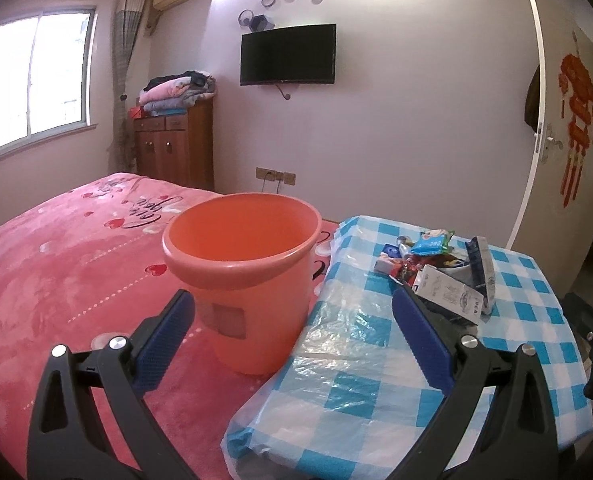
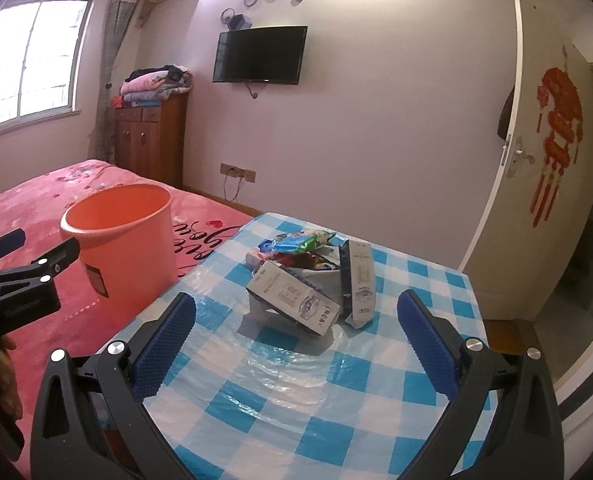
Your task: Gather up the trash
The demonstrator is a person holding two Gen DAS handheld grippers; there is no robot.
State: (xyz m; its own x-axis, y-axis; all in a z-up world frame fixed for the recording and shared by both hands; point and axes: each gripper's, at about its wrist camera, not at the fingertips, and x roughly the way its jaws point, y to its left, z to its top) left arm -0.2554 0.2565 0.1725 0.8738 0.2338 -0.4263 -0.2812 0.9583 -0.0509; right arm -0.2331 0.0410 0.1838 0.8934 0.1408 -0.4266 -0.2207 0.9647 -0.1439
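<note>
Right gripper [image 2: 296,344] and left gripper [image 1: 292,344] both spread wide, gripping nothing, likely readied for a first pick. Just ahead of the right one, on the checked tablecloth [image 2: 296,412]: trash pile [image 2: 312,276] of cartons and wrappers. Beside the table on the pink bed [image 1: 56,272], before the left gripper: orange bucket [image 1: 242,264], upright, presumably set close for short drops.

Both fisheye views are bright and mostly sharp. Daylight pours through a blown-out white-framed window [image 1: 32,80] on the left, and an overexposed ceiling glow whitens the top. Glare ripples on the clear plastic over the blue-checked tablecloth [image 2: 296,364]. Straight edges bow; corners darken.
</note>
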